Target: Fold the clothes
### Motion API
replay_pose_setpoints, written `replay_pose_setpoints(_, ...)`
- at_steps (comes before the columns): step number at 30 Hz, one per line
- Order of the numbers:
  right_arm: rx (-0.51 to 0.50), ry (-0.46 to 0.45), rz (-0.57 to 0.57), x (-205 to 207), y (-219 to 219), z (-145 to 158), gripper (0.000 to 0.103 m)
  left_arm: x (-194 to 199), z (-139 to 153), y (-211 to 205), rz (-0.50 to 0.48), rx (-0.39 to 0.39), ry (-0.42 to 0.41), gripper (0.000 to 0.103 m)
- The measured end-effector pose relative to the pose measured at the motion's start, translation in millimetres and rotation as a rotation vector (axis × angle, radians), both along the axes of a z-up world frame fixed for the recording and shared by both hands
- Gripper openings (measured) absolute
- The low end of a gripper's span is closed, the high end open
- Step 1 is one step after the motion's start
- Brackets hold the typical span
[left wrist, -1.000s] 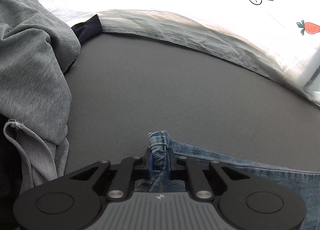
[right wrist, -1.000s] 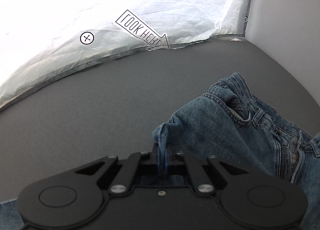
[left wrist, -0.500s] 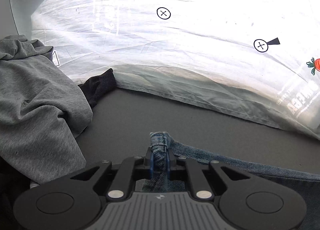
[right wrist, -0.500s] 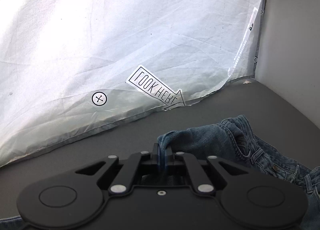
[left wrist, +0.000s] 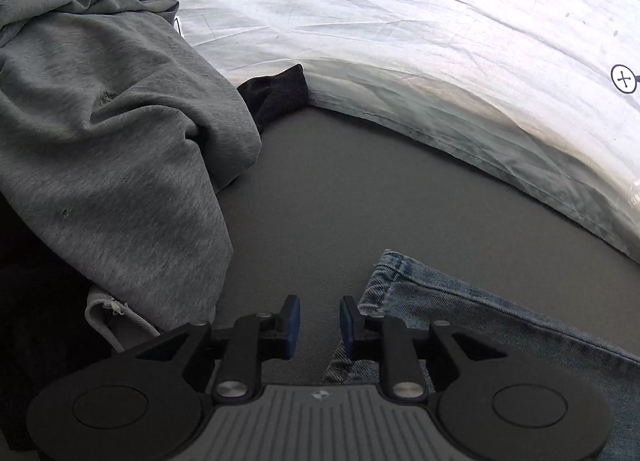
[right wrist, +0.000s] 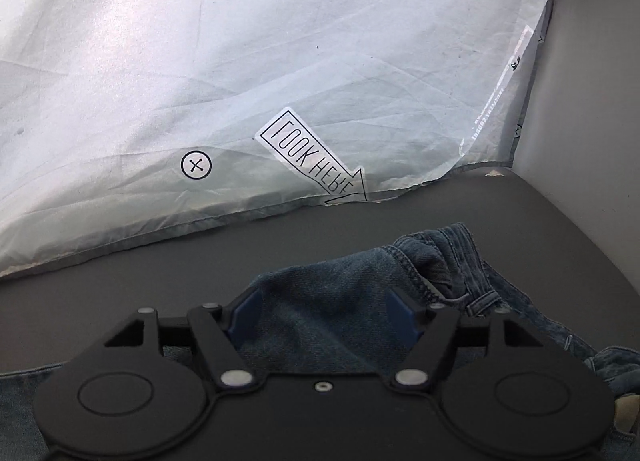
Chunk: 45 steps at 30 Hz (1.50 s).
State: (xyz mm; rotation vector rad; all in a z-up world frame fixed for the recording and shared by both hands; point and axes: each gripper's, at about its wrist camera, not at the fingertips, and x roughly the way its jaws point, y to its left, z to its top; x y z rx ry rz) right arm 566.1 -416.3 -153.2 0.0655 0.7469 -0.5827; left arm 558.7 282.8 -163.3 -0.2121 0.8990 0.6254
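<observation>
Blue jeans lie on the dark grey table. In the left wrist view a hemmed leg end (left wrist: 460, 313) lies flat, just right of my left gripper (left wrist: 319, 321), which is open and empty with its right pad touching the denim edge. In the right wrist view my right gripper (right wrist: 322, 315) is open wide, with a raised fold of the jeans (right wrist: 340, 301) lying between its blue pads (right wrist: 244, 313). The waistband and belt loops (right wrist: 452, 265) bunch up to the right.
A pile of grey sweatshirt fabric (left wrist: 104, 133) fills the left of the left wrist view, with a dark garment (left wrist: 276, 97) behind it. A white printed sheet (right wrist: 280, 81) hangs along the table's back edge. A white wall (right wrist: 592, 101) bounds the right side.
Both grippers have opened and let go of the jeans. The leg end now lies flat to the right of the left gripper. The denim fold sits loose between the right pads.
</observation>
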Motion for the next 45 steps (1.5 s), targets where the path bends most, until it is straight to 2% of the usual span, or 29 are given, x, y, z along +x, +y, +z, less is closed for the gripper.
replay_pose_setpoints(5,-0.018,0.001,-0.080,-73.8,-6.2,12.7,0.072,-50.8,12.8,-12.3,-0.028,-0.041,0.007,0.030)
replay_pose_setpoints(10,-0.006,0.038,-0.131,-148.5,-3.6,12.2,0.074,-110.9,13.1,-36.8,-0.108,-0.045,0.052,0.032)
replay_pose_setpoints(15,0.064,0.042,-0.144,-222.5,7.9,6.0,0.077,-177.0,10.9,-54.1,-0.184,-0.005,0.104,0.036)
replay_pose_setpoints(17,0.092,0.044,-0.149,-252.0,12.5,3.5,0.079,-196.1,12.0,-56.3,-0.195,-0.012,0.105,0.036)
replay_pose_setpoints(22,0.132,0.064,-0.123,-295.8,31.2,-7.7,0.081,-237.0,4.7,-59.0,-0.218,-0.039,0.126,0.037)
replay_pose_setpoints(27,0.178,0.078,-0.130,-323.0,37.3,-24.1,0.083,-257.1,-11.3,-53.2,-0.189,-0.049,0.154,0.038)
replay_pose_setpoints(30,0.218,0.081,-0.139,-335.9,36.0,-31.7,0.084,-265.7,-15.8,-49.3,-0.195,-0.052,0.144,0.038)
replay_pose_setpoints(39,0.343,0.011,-0.158,-352.0,27.8,-38.1,0.090,-265.2,-3.8,-44.0,-0.247,-0.122,0.025,0.049)
replay_pose_setpoints(45,0.396,-0.024,-0.168,-343.4,25.5,-39.0,0.094,-249.6,-4.6,-47.5,-0.265,-0.181,-0.002,0.057)
